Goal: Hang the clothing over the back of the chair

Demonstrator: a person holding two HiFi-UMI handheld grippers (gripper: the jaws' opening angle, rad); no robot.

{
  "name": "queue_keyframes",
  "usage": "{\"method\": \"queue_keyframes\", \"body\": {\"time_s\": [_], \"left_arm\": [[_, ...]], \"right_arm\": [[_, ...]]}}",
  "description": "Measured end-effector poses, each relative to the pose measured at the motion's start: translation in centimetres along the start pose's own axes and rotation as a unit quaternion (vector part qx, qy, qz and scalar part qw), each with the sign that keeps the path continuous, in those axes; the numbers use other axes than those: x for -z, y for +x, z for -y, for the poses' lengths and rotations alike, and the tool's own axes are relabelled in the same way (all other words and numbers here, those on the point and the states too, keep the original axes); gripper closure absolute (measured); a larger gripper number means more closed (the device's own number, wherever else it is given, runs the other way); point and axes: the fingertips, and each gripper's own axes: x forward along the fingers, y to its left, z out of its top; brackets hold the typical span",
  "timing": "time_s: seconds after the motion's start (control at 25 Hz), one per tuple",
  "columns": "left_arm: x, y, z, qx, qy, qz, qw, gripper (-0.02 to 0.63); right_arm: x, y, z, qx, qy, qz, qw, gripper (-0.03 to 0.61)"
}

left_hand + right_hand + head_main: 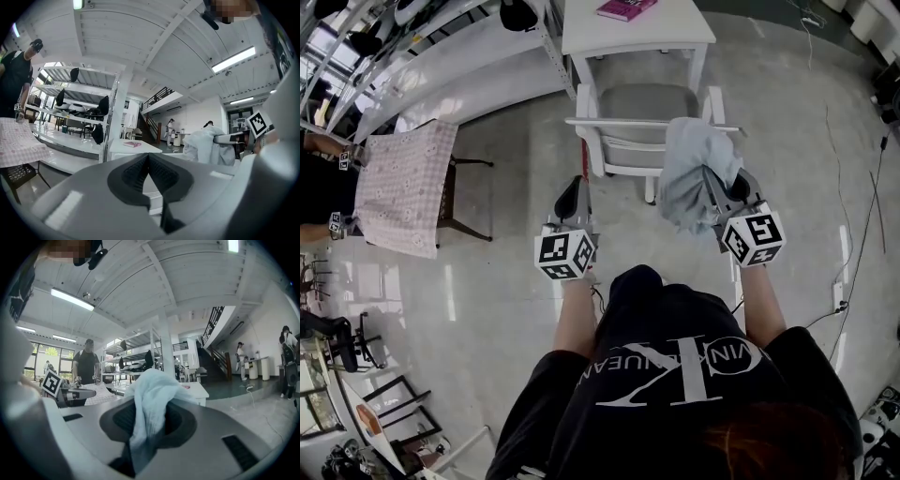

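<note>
White chair (647, 98) and table (675, 33) on floor (516, 141)

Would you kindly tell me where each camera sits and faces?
Head view: on the person's head, facing steeply down at the chair; shows shirt, forearms, left gripper, right gripper.
Left gripper view: rides the left gripper, level, over shut jaws.
Right gripper view: rides the right gripper, level; jaws clamp the clothing.
Shared: both gripper views show the pink book.

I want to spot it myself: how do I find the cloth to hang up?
Find the white chair mid-floor. By its back, the right gripper pinches a pale blue cloth. It's plain; the pink cloth far left is patterned.
</note>
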Motion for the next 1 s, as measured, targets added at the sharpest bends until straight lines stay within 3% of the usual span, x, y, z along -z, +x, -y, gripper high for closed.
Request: {"method": "queue_keyframes", "body": {"time_s": [0.52,1.0], "left_arm": [[0.2,1.9,0.2,0.003,-0.001,-0.018,0.9998,0.603],[-1.0,5.4,-1.4,-0.001,0.002,-0.007,1.0,0.603]], "right_arm": [[-0.1,1.5,0.6,-0.012,0.0,-0.012,1.0,0.485],[-1.4,4.8,1.8,-0.021,-0.02,-0.003,1.0,0.485]]}}
